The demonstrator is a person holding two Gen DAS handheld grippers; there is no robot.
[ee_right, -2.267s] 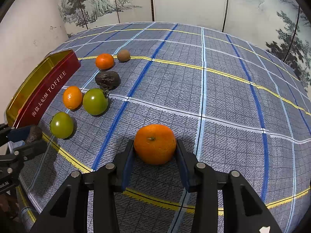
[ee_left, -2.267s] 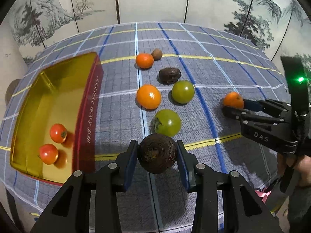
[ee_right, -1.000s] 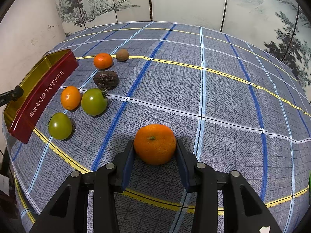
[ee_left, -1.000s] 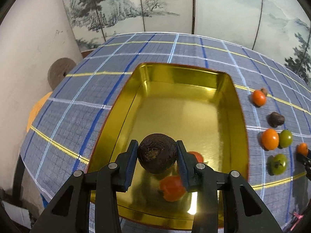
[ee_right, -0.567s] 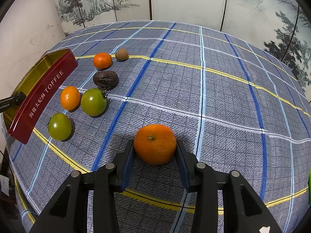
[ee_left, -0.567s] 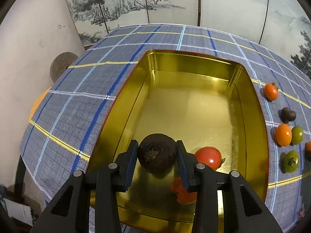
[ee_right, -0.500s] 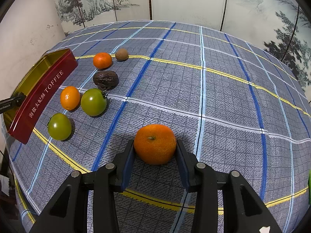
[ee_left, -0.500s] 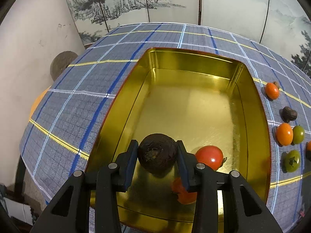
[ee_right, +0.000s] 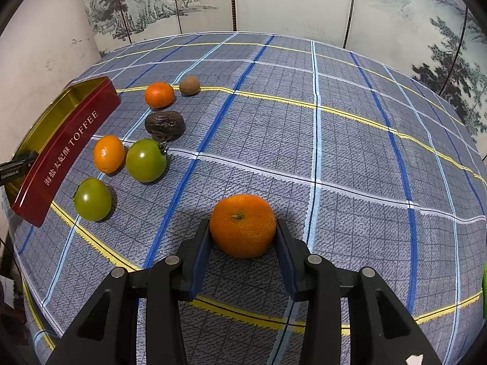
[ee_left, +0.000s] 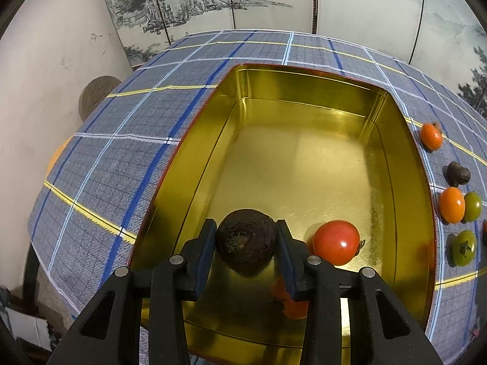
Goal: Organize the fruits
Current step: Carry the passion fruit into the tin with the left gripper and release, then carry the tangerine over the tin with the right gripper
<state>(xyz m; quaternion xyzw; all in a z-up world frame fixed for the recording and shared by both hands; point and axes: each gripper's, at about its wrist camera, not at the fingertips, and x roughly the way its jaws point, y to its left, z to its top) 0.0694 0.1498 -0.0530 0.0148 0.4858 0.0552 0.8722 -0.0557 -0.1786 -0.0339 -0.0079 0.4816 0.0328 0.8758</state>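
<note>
In the left wrist view my left gripper [ee_left: 246,240] is shut on a dark wrinkled round fruit [ee_left: 246,239], held over the near end of the gold tin [ee_left: 304,112]. Two red tomatoes lie in the tin: one [ee_left: 336,242] to the right of the fruit, another [ee_left: 289,299] partly hidden under my right finger. In the right wrist view my right gripper [ee_right: 243,228] is shut on an orange mandarin [ee_right: 243,225] just above the checked cloth [ee_right: 350,158]. The tin's red side [ee_right: 65,152] stands at the far left.
On the cloth beside the tin lie two green tomatoes [ee_right: 146,160] [ee_right: 92,199], two small oranges [ee_right: 109,154] [ee_right: 159,94], a dark wrinkled fruit [ee_right: 164,123] and a small brown fruit [ee_right: 189,85]. A painted folding screen [ee_right: 274,3] backs the table. The table edge drops off left of the tin.
The left gripper, still shut on the dark fruit, has eased a little further over the tin, so the red tomato shows more to its right. The right gripper and mandarin have not moved.
</note>
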